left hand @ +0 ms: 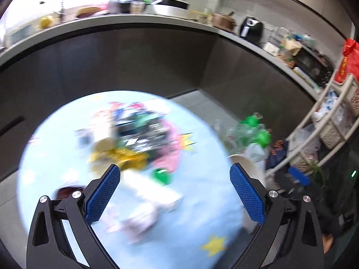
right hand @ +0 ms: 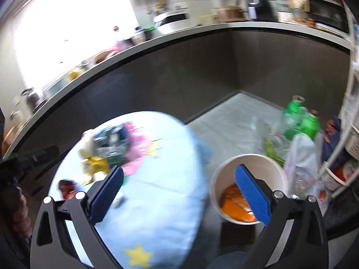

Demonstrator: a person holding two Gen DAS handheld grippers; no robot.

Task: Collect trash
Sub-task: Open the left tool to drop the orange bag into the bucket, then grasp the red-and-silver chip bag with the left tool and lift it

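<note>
A round table with a light blue star-print cloth (left hand: 197, 231) (right hand: 161, 213) holds a blurred heap of wrappers (left hand: 136, 139) (right hand: 112, 148), yellow, pink, green and black. A white bin (right hand: 249, 163) stands to the table's right with an orange wrapper (right hand: 233, 201) inside; its rim shows in the left wrist view (left hand: 244, 161). My left gripper (left hand: 175, 192) is open and empty above the table, with a green piece (left hand: 161, 176) and white paper (left hand: 150, 192) between its fingers. My right gripper (right hand: 179, 192) is open and empty, spanning the table edge and the bin.
A curved kitchen counter (left hand: 134, 22) (right hand: 202, 31) with dark cabinet fronts runs behind the table. Green bottles in a clear bag (left hand: 253, 132) (right hand: 300, 121) lie on the floor at right. A white shelf rack (left hand: 332, 121) stands at far right. A dark red wrapper (right hand: 66, 187) lies at the table's left.
</note>
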